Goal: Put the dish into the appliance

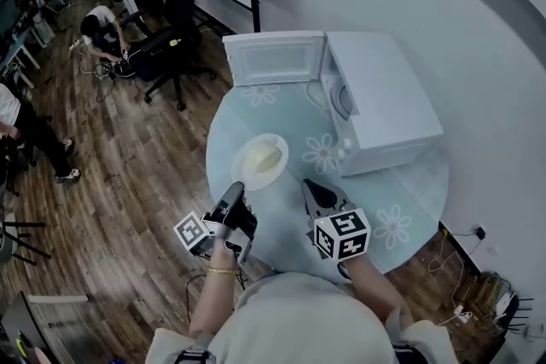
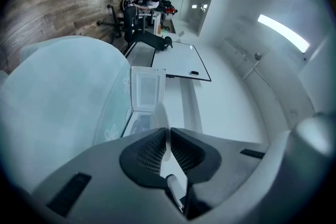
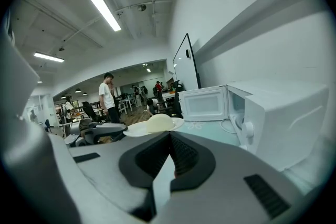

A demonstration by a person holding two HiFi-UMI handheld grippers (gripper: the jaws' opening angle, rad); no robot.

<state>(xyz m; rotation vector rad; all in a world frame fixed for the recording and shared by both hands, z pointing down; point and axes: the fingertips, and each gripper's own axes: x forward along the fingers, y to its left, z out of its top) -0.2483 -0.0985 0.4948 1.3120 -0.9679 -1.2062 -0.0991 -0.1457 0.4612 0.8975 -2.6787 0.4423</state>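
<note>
A white dish (image 1: 260, 159) with a pale dome of food sits over the round glass table (image 1: 409, 192), in front of the white microwave (image 1: 384, 98). The microwave's door (image 1: 273, 58) stands swung open to the left. My left gripper (image 1: 235, 190) is shut on the dish's near rim. In the left gripper view the rim (image 2: 163, 118) shows edge-on between the pads (image 2: 152, 152). My right gripper (image 1: 309, 186) hovers just right of the dish, shut and holding nothing. The right gripper view shows the dish (image 3: 155, 124), the left gripper (image 3: 97, 134) and the open microwave (image 3: 283, 113).
A white wall (image 1: 478, 30) curves close behind the microwave. Black office chairs (image 1: 171, 30) and people (image 1: 102, 34) are on the wooden floor to the left. Cables and a socket (image 1: 473, 239) lie by the wall at the right. A person (image 3: 107, 97) stands beyond the table.
</note>
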